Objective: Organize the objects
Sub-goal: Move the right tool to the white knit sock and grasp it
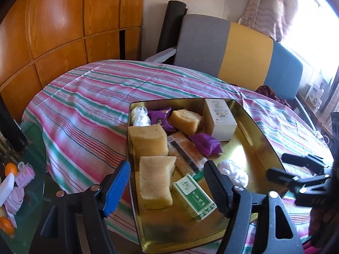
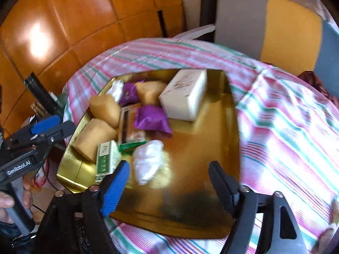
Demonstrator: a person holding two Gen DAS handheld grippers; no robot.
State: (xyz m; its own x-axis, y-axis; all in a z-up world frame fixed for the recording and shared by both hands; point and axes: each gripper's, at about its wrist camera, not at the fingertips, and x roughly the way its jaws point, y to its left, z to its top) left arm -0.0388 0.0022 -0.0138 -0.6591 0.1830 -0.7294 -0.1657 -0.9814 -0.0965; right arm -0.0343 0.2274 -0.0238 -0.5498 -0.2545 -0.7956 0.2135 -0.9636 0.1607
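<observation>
A gold tray (image 1: 257, 135) lies on the striped tablecloth and holds several items: three yellow sponge blocks (image 1: 155, 182), two purple packets (image 1: 205, 142), a white box (image 1: 220, 119), a green box (image 1: 193, 196), an orange wrapper (image 1: 186, 152) and white plastic bundles (image 1: 233, 172). My left gripper (image 1: 167, 187) is open and empty, hovering over the tray's near left, around the nearest sponge and green box. My right gripper (image 2: 169, 187) is open and empty above the tray's (image 2: 203, 190) bare near part, close to the white bundle (image 2: 148, 162). The right gripper also shows at the right of the left wrist view (image 1: 296, 167).
The striped tablecloth (image 1: 84, 110) covers a round table. A grey, yellow and blue chair (image 1: 237, 50) stands behind it. A glass side table at left holds pink hair rollers (image 1: 25, 174) and oranges (image 1: 10, 168). Wooden cabinets (image 1: 63, 21) line the back wall.
</observation>
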